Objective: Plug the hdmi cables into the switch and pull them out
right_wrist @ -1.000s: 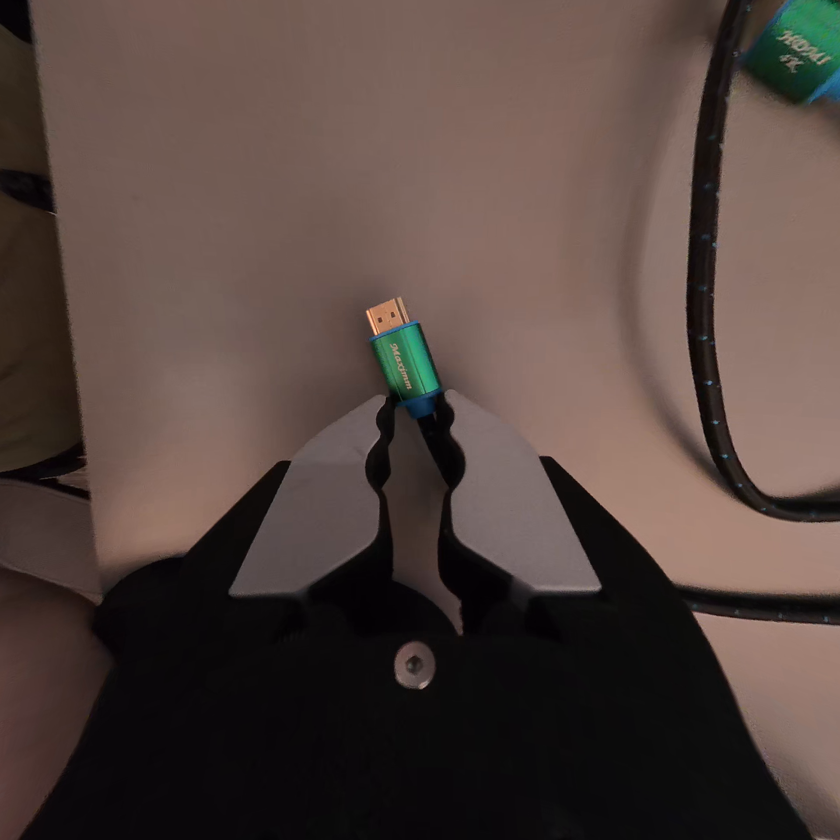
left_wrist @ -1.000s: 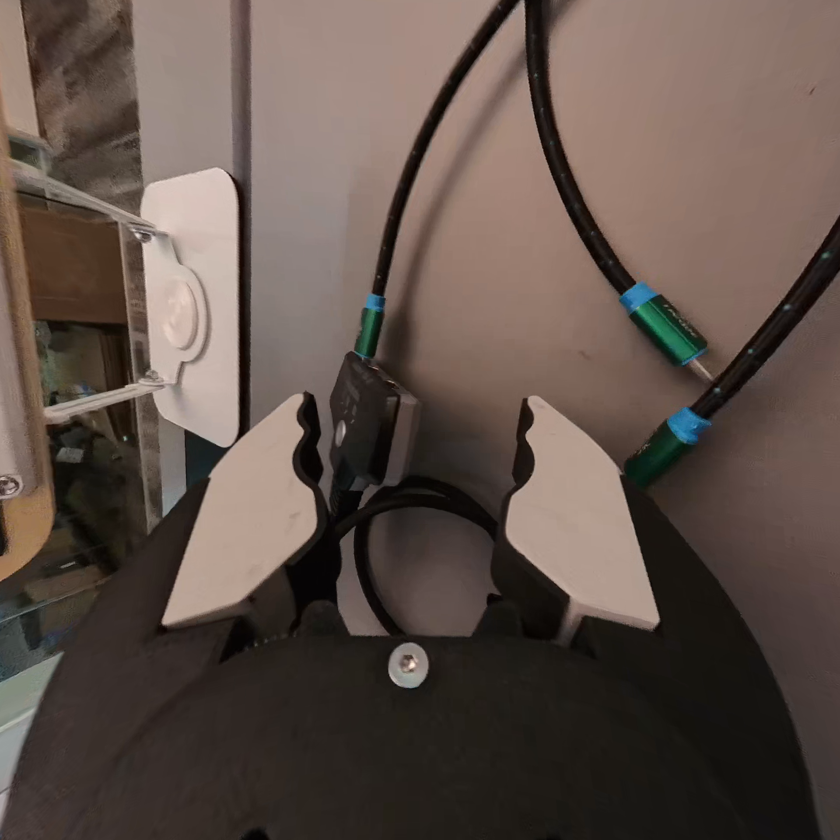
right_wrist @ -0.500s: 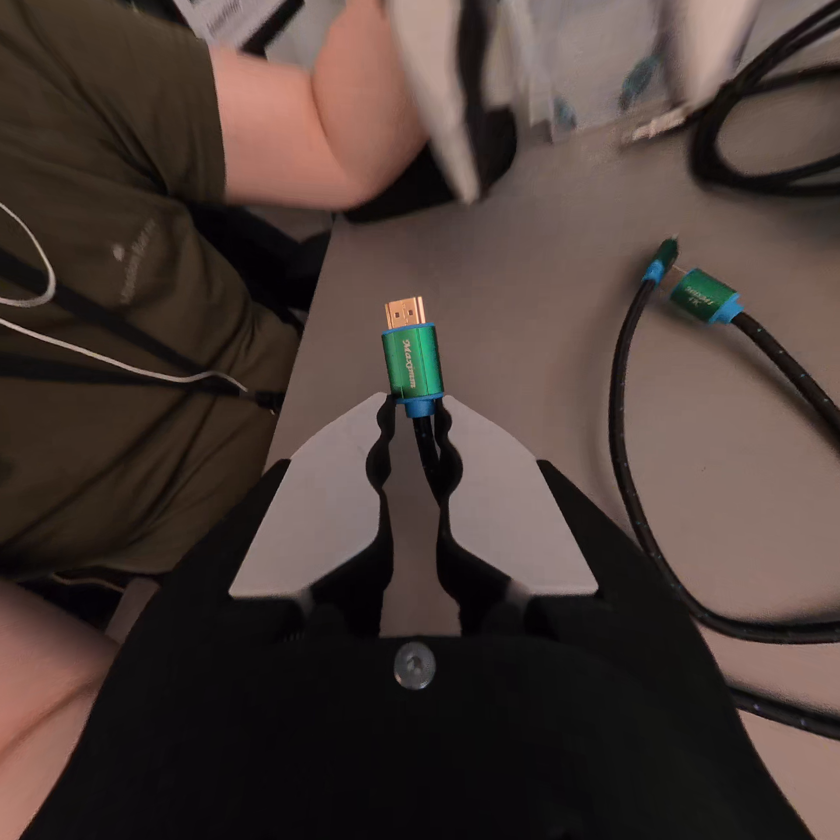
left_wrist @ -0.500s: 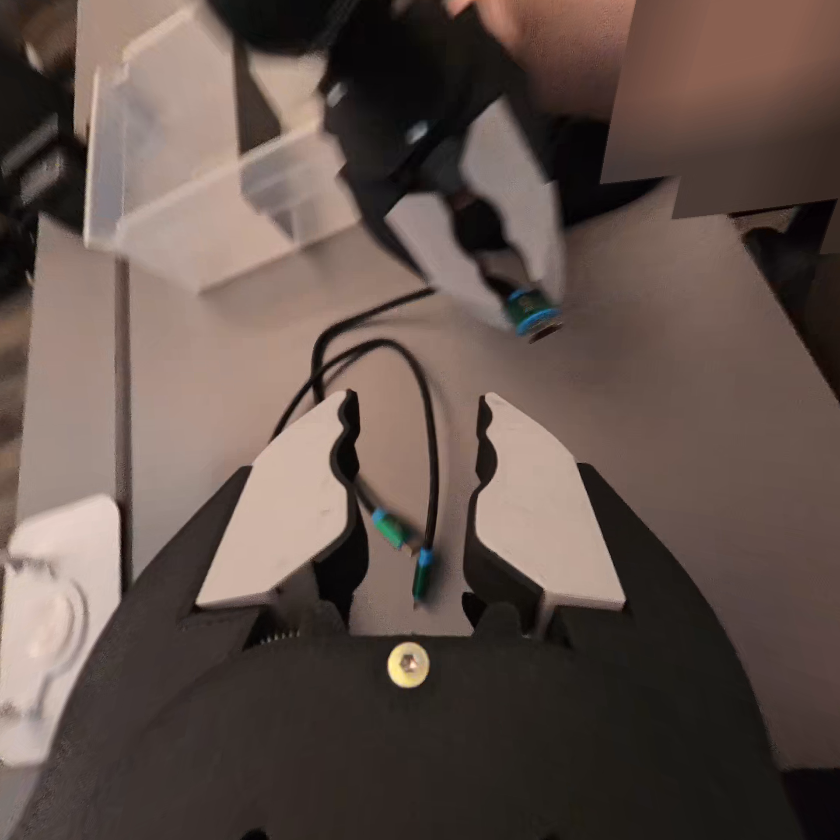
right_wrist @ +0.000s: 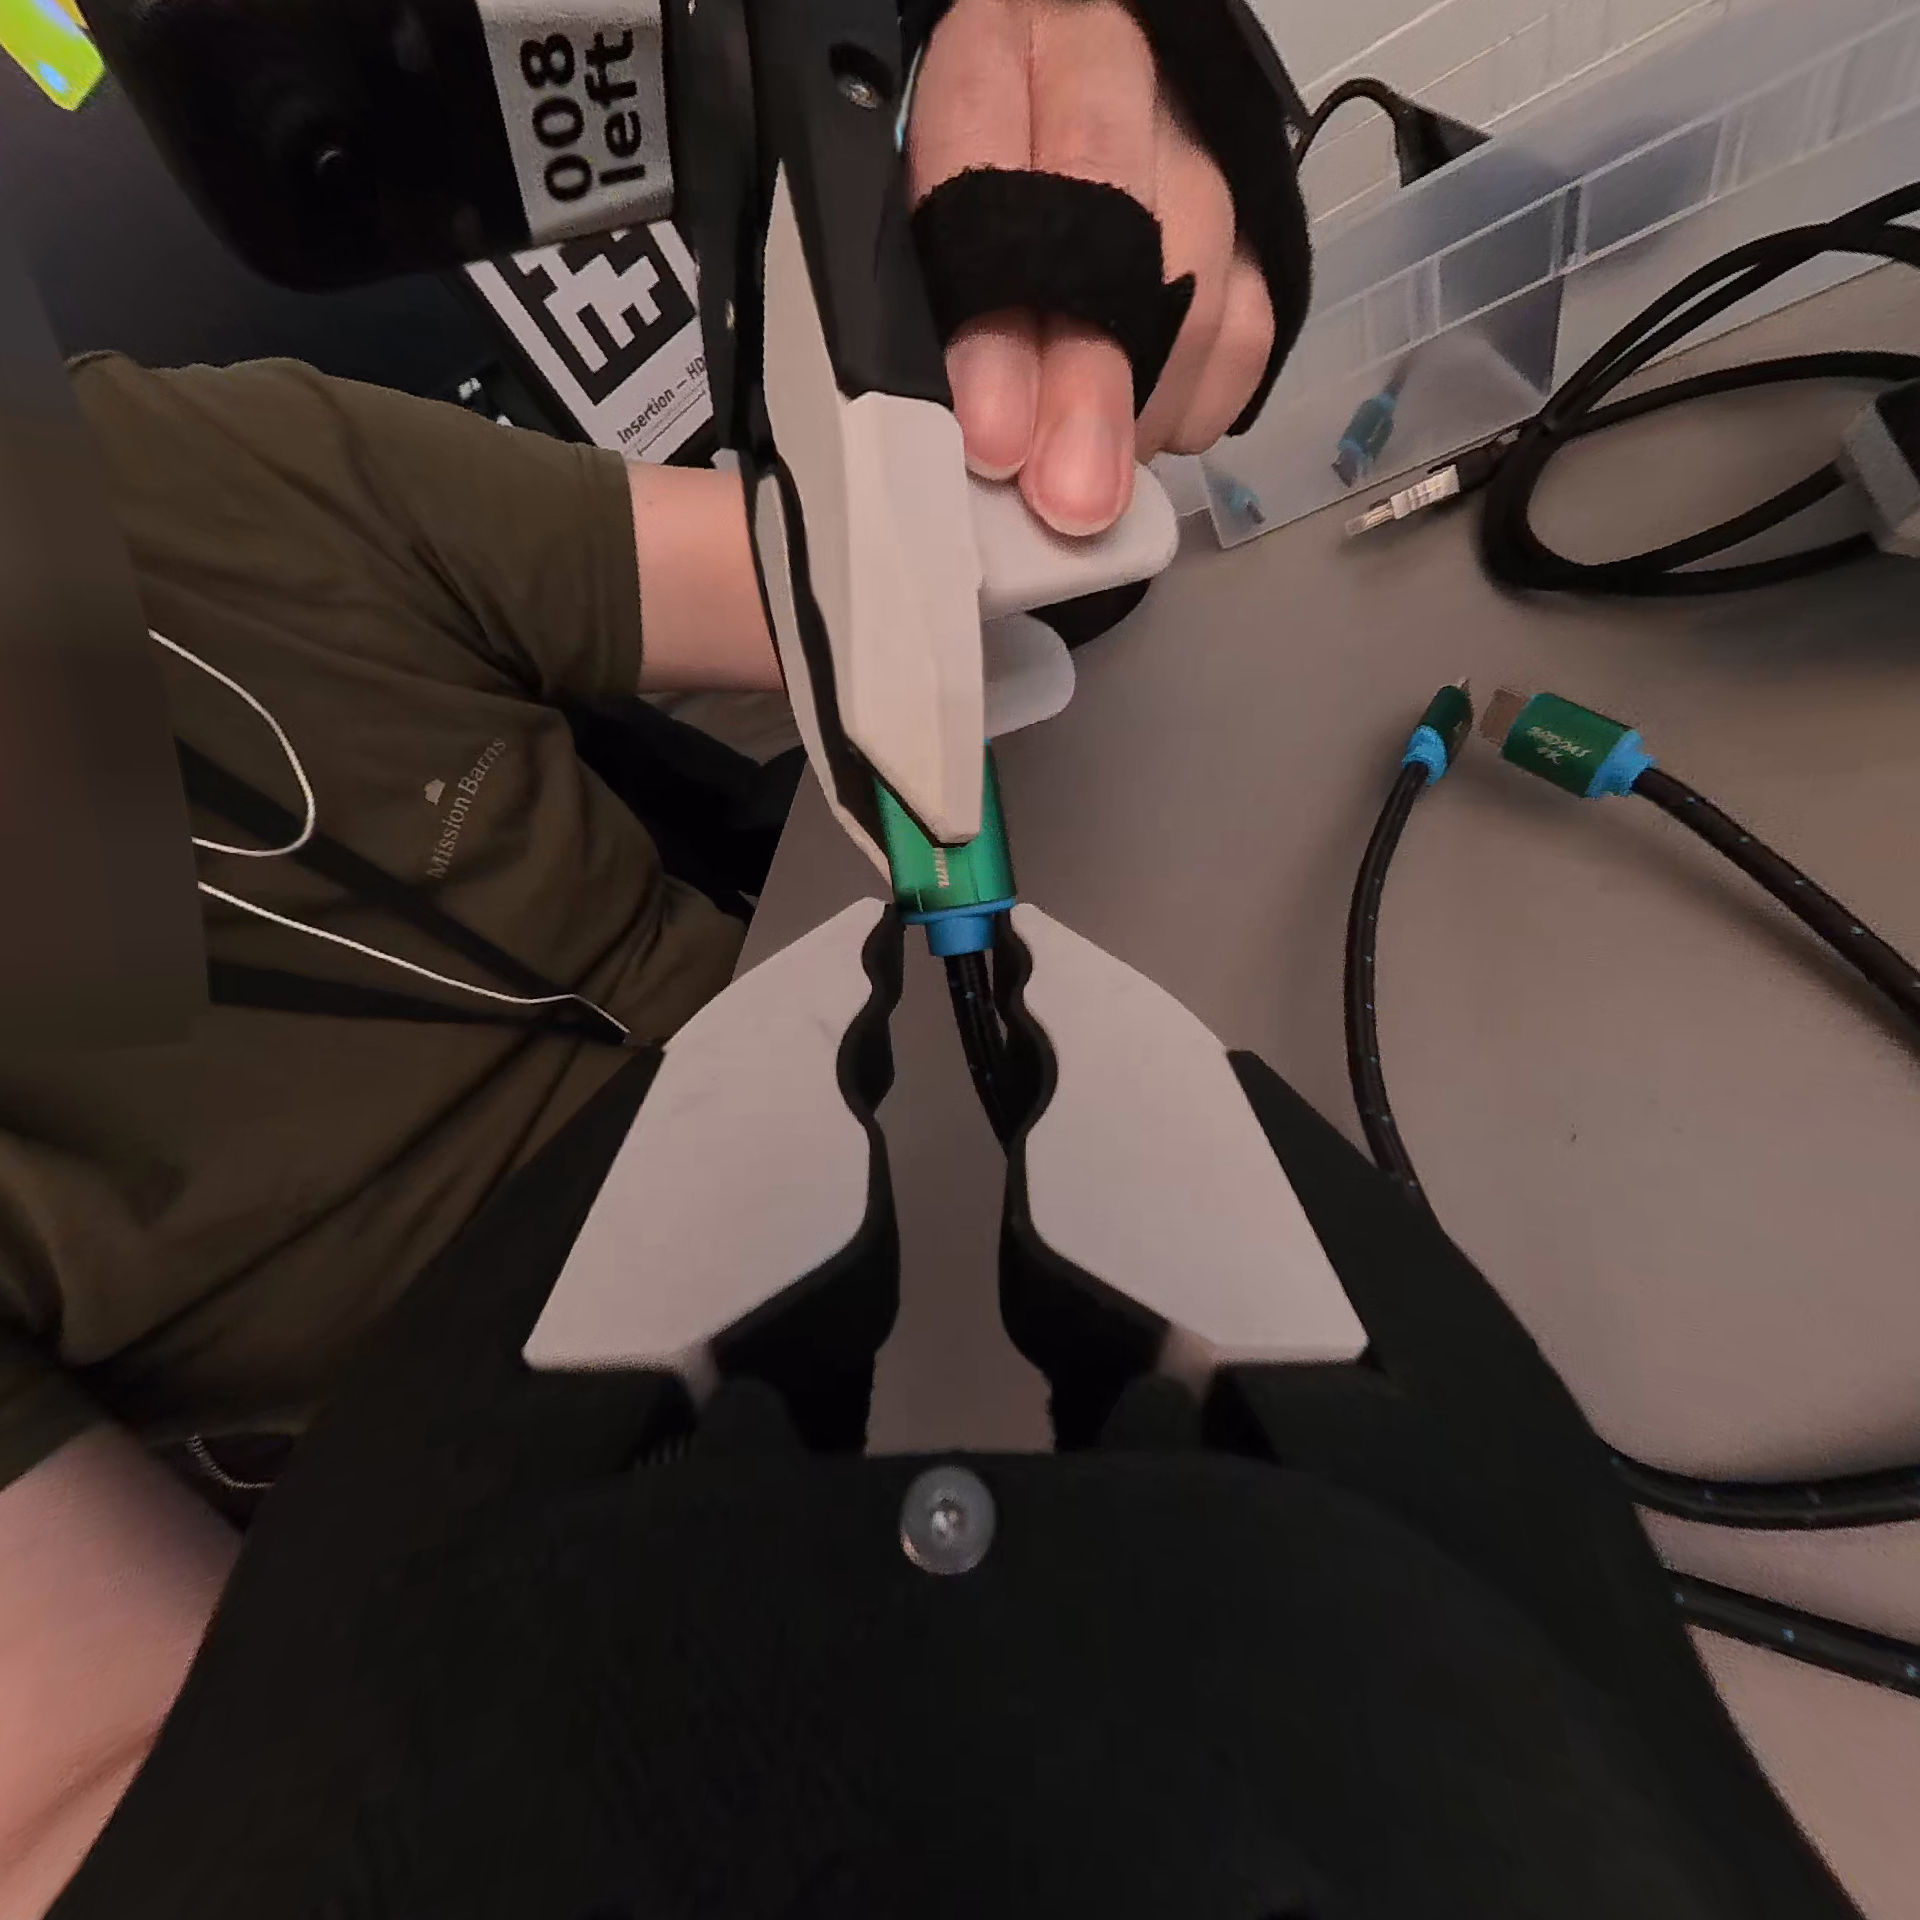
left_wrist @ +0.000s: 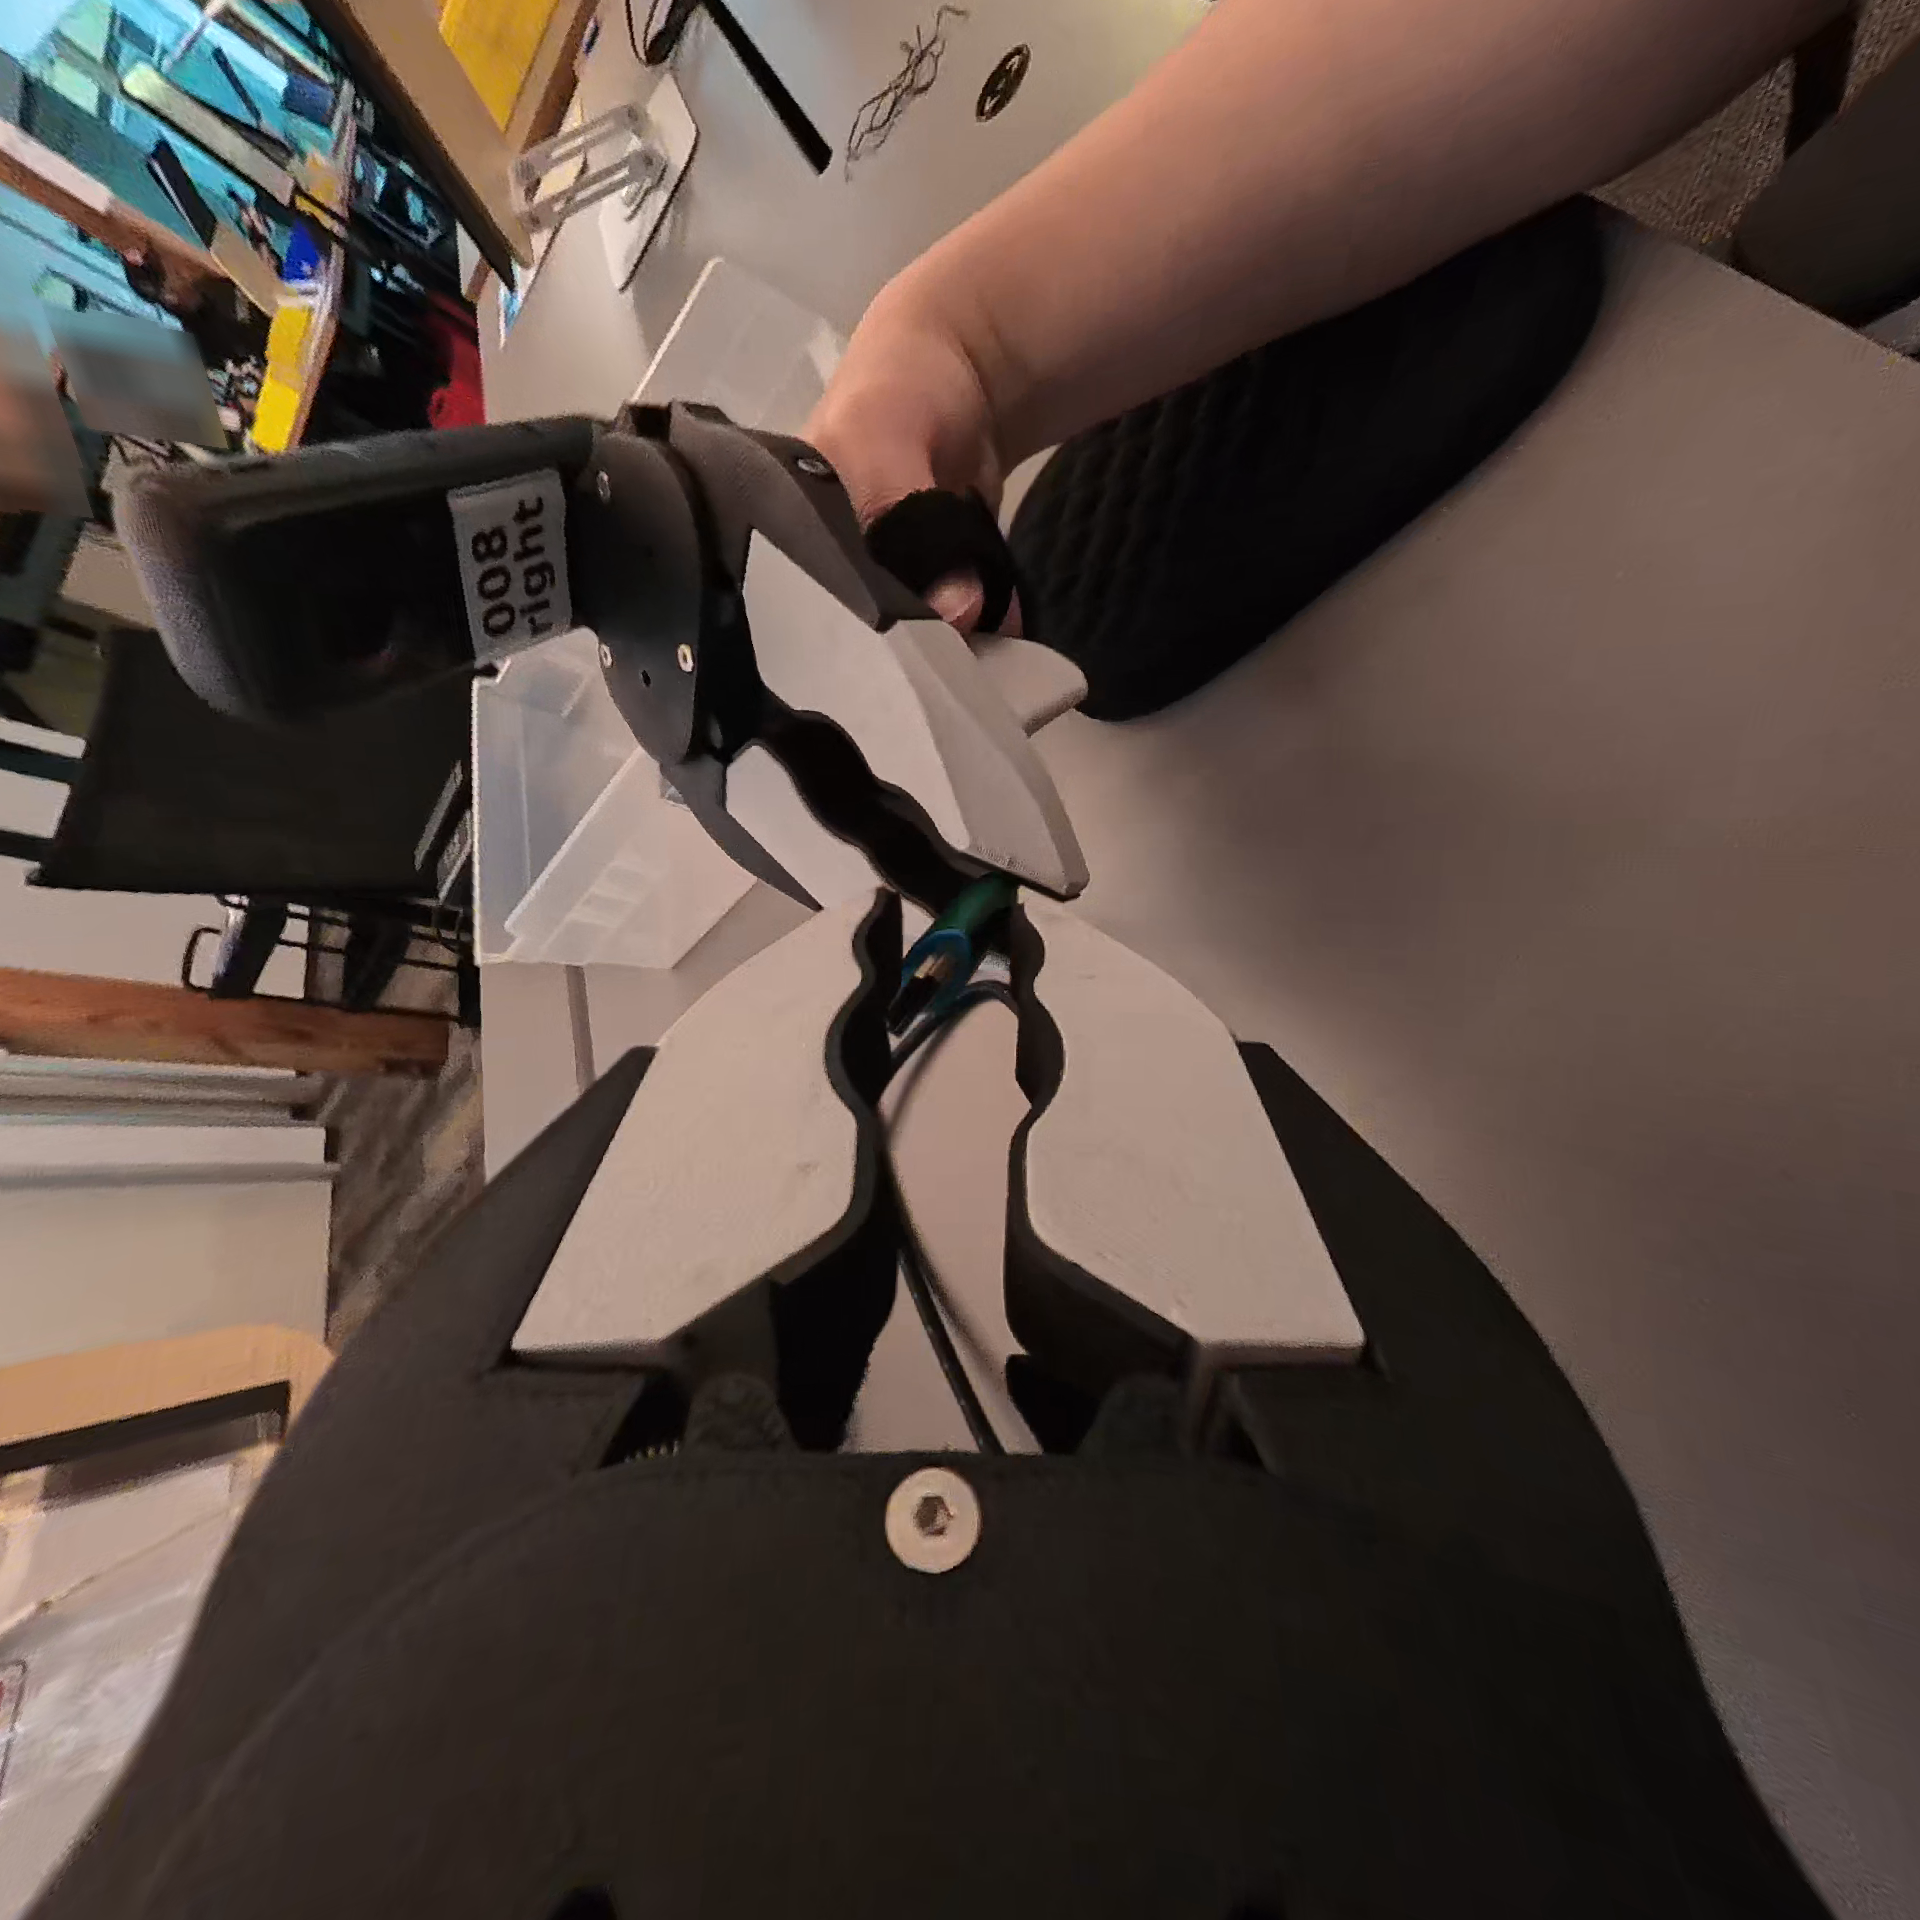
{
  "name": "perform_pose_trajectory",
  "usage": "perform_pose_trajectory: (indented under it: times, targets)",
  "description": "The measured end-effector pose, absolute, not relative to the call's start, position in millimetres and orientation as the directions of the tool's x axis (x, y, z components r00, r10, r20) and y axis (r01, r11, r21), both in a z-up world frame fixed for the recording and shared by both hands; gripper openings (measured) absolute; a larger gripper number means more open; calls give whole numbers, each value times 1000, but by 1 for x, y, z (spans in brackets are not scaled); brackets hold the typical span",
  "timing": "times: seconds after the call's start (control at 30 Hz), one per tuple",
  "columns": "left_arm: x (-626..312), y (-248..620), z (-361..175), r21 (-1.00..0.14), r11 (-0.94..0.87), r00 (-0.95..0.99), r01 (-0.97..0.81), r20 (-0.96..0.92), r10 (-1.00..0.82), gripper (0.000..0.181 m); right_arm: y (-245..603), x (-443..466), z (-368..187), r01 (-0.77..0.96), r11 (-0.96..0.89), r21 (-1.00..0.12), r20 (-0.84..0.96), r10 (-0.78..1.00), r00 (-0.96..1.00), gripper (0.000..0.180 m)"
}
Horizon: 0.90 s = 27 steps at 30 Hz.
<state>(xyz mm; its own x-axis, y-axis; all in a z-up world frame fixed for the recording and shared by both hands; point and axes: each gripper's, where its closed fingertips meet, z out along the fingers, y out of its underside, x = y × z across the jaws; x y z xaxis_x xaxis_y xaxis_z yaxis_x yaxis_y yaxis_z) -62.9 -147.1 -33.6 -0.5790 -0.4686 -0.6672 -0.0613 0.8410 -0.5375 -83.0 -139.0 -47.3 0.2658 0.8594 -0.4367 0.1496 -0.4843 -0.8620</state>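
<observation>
Grey table (right_wrist: 1558, 1039) carries two loose green HDMI plugs (right_wrist: 1564, 746). Right claw (right_wrist: 951, 935) clenched on braided cable just behind a third green plug (right_wrist: 951, 868); left claw (left_wrist: 948, 940) clamped on that plug's body, above table.

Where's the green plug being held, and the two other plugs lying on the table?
held green plug (right_wrist: 951, 868), right wrist view, green shell
big loose plug (right_wrist: 1564, 746), right wrist view, green shell
small loose plug (right_wrist: 1444, 722), right wrist view, green shell

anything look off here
Yes: both grippers meet on one HDMI plug in mid-air. The right gripper pinches its cable behind the blue collar, the left gripper closes over the green shell. No switch nearby.
</observation>
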Motion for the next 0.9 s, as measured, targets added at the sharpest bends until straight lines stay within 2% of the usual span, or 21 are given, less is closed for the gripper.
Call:
perform_pose_trajectory:
  times: [0.27, 0.53, 0.67, 0.77, 0.9]
  targets:
    - [-72, -159, -39, -471, 882, -617, -13, -690, -378, 17, -152, -92, -52, 179, -534, -826, -512, 845, 155, 16]
    - [-81, -169, -71, -230, 973, -704, -9, -690, -169, 12, -163, -97, -79, 306, -562, -768, -549, 825, 137, 16]
    - [-84, -175, -73, -185, 982, -740, -48, -654, -159, 11, -171, -100, -81, 317, -577, -753, -583, 808, 88, 16]
    - [-84, -167, -60, -245, 958, -744, -149, -611, -272, 11, -165, -100, -66, 240, -566, -789, -565, 821, 79, 23]
    - [-84, -152, -21, -476, 832, -687, -284, -504, -523, 11, -155, -92, -25, 76, -372, -925, -360, 923, 134, 34]
